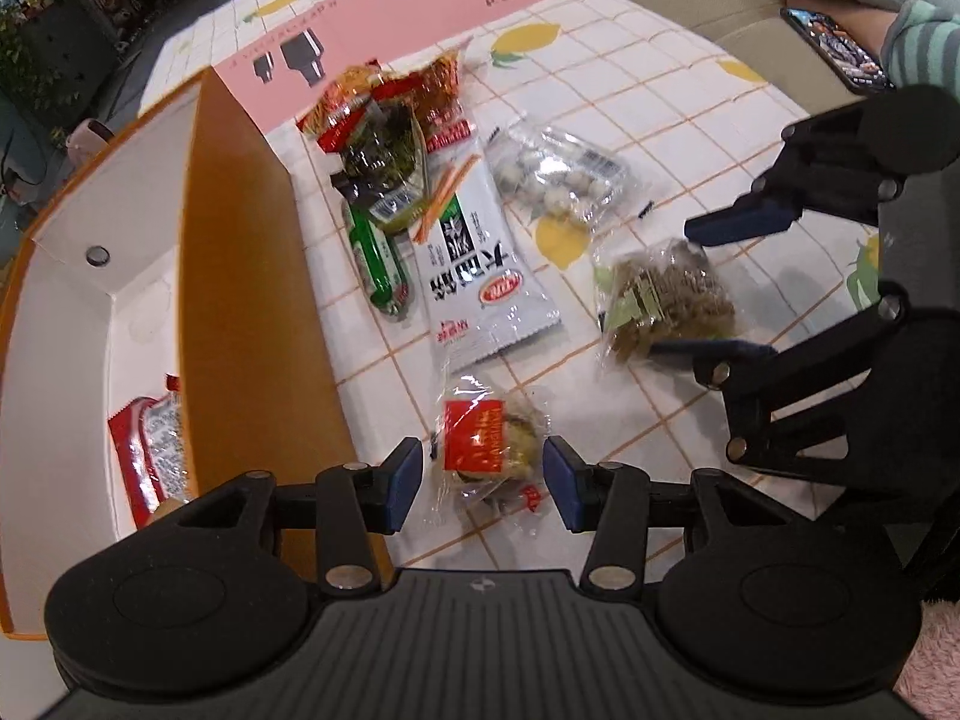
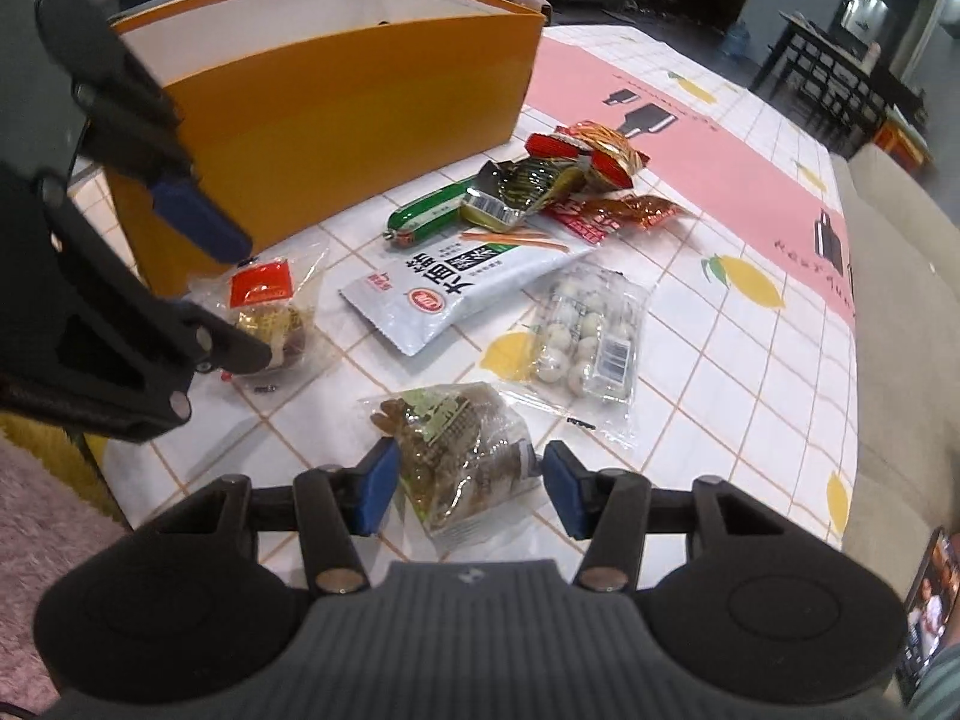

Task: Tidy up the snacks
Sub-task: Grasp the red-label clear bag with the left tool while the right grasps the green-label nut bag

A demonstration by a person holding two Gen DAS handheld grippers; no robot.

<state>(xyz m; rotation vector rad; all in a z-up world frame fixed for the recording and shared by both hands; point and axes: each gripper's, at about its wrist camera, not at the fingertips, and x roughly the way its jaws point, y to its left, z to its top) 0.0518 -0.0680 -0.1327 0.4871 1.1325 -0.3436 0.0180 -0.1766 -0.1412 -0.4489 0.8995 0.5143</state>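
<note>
Left gripper (image 1: 483,483) and right gripper (image 2: 470,492), both wide, straddle light, crinkly, slippery snack packets (image 1: 489,450); pinch mid-body.

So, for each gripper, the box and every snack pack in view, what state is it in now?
left gripper: open, jaws either side of the red-label pack
right gripper: open, jaws either side of the brown snack pack
orange box: open at the top, red packet inside
white pouch: flat on the table, sealed
bag of white balls: on the table, apart from the pile
green sausage: lying beside the white pouch
</note>
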